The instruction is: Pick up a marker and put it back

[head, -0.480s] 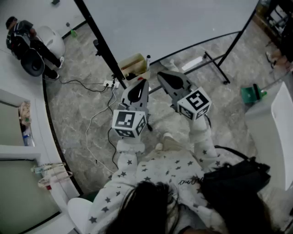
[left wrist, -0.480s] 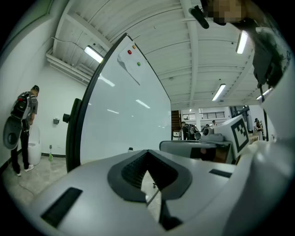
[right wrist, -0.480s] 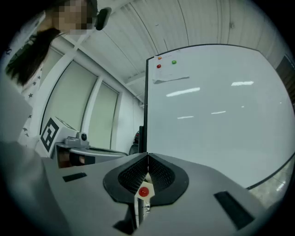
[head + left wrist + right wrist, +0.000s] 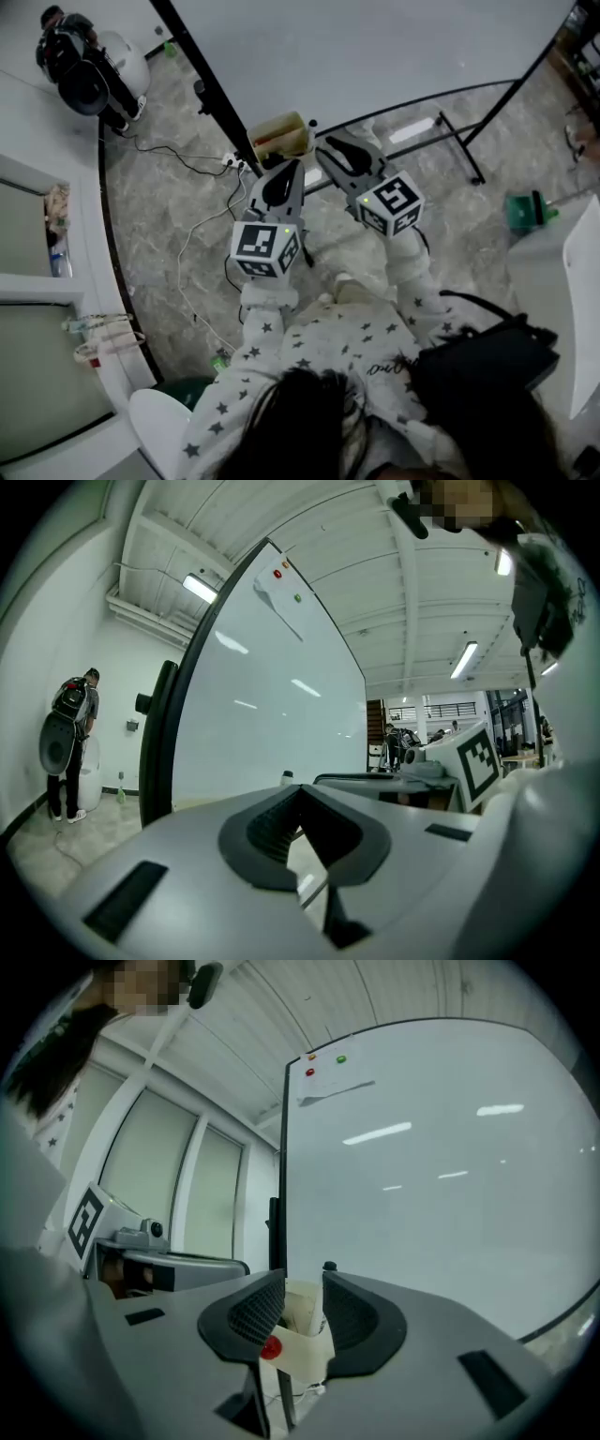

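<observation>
A cream marker box (image 4: 279,136) hangs at the whiteboard's lower edge, with a black-capped marker (image 4: 311,124) standing beside it. In the right gripper view the box (image 4: 302,1321) shows through the gap between the jaws, with a red marker cap (image 4: 270,1348) in it and the black cap (image 4: 329,1267) above. My right gripper (image 4: 328,145) points at the box from just to its right; its jaws (image 4: 305,1302) stand apart with nothing between the pads. My left gripper (image 4: 286,167) sits just below the box, its jaws (image 4: 300,794) meeting at the tips and holding nothing.
The whiteboard (image 4: 375,47) stands on black frame legs (image 4: 450,131) across a marble floor. A power strip and cables (image 4: 230,167) lie left of the box. A person (image 4: 70,56) stands far left. A green object (image 4: 525,211) and a white counter (image 4: 572,281) are at the right.
The view has shifted a little. Both grippers have edged slightly up toward the marker box; their jaws look the same.
</observation>
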Available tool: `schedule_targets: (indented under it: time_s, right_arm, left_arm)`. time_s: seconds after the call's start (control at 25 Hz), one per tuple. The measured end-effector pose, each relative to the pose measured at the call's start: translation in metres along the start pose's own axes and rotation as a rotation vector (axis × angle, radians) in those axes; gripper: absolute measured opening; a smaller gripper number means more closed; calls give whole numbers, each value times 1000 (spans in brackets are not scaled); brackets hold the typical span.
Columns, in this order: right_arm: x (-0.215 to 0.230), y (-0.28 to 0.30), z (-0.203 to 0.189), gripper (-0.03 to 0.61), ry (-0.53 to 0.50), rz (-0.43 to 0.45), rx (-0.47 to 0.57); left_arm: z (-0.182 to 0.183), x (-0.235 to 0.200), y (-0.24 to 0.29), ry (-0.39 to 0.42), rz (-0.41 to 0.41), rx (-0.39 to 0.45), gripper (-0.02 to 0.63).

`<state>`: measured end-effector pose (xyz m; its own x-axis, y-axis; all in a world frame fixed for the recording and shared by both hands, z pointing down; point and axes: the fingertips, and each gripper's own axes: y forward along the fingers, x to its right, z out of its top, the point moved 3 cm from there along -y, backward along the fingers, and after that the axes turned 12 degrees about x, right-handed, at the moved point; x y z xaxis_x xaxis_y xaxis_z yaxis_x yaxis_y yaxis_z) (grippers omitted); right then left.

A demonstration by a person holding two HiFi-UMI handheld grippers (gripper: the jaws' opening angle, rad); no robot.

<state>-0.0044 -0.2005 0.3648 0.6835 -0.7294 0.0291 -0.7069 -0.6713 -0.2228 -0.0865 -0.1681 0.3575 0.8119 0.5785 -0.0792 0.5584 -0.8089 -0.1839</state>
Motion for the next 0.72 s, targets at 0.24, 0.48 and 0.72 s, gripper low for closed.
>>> schedule_targets:
  time_s: [0.24,0.48,0.72]
  right_arm:
    - [14,17,-27,189,80,20,5]
    - [19,34,-43,192,107,56,15]
    - [24,48,-39,192,118,64,17]
  left_arm:
    - [-16,-7,4,16,39,-13,0]
    - [-31,-16,3,23,80,-21,0]
    - [-26,-18,5,29,115,-26,0]
